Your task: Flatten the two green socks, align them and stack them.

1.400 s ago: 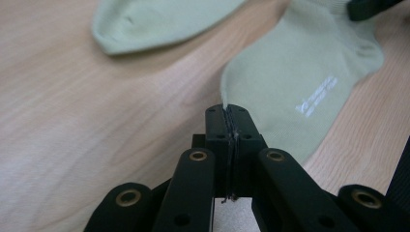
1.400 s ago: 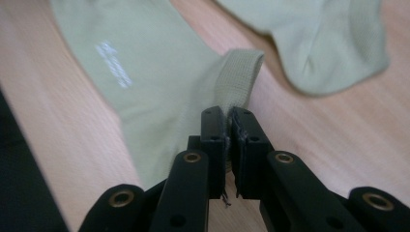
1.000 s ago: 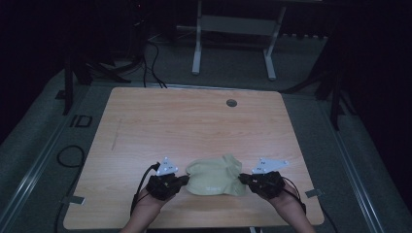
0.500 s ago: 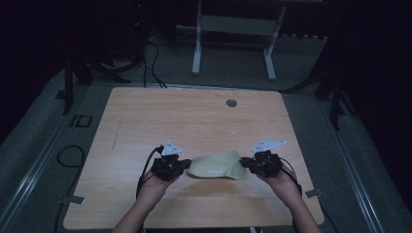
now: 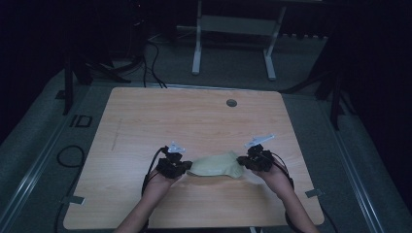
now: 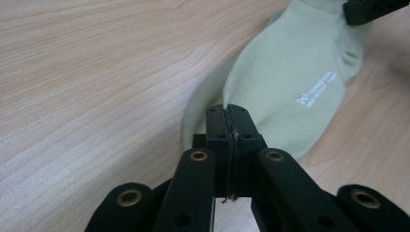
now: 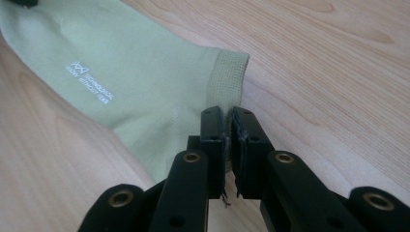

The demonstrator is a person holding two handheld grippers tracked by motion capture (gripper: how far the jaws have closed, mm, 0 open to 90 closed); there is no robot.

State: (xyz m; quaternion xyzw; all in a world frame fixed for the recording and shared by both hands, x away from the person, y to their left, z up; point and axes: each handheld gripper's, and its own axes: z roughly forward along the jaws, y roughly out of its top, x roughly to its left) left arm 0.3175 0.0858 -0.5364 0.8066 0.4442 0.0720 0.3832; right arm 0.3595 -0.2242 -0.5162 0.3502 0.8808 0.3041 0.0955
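A pale green sock (image 5: 214,165) with small white print lies stretched across the near middle of the wooden table (image 5: 194,121). My left gripper (image 5: 187,167) is shut on its left end; in the left gripper view the jaws (image 6: 227,108) pinch the sock (image 6: 290,92) at its edge. My right gripper (image 5: 241,161) is shut on the sock's right end; in the right gripper view its jaws (image 7: 228,113) clamp the sock (image 7: 135,82) just below the ribbed cuff (image 7: 227,72). The right gripper's tip (image 6: 372,9) also shows at the sock's far end in the left gripper view.
A round grey grommet (image 5: 231,103) sits in the tabletop near its far edge. Beyond the table stands a white metal frame (image 5: 233,43), and cables (image 5: 150,53) trail on the dark floor at the left. The person's forearms (image 5: 145,204) come in over the table's near edge.
Both hands have moved away from the person, up the table, carrying the sock with them. The sock now lies longer and flatter between the two grippers.
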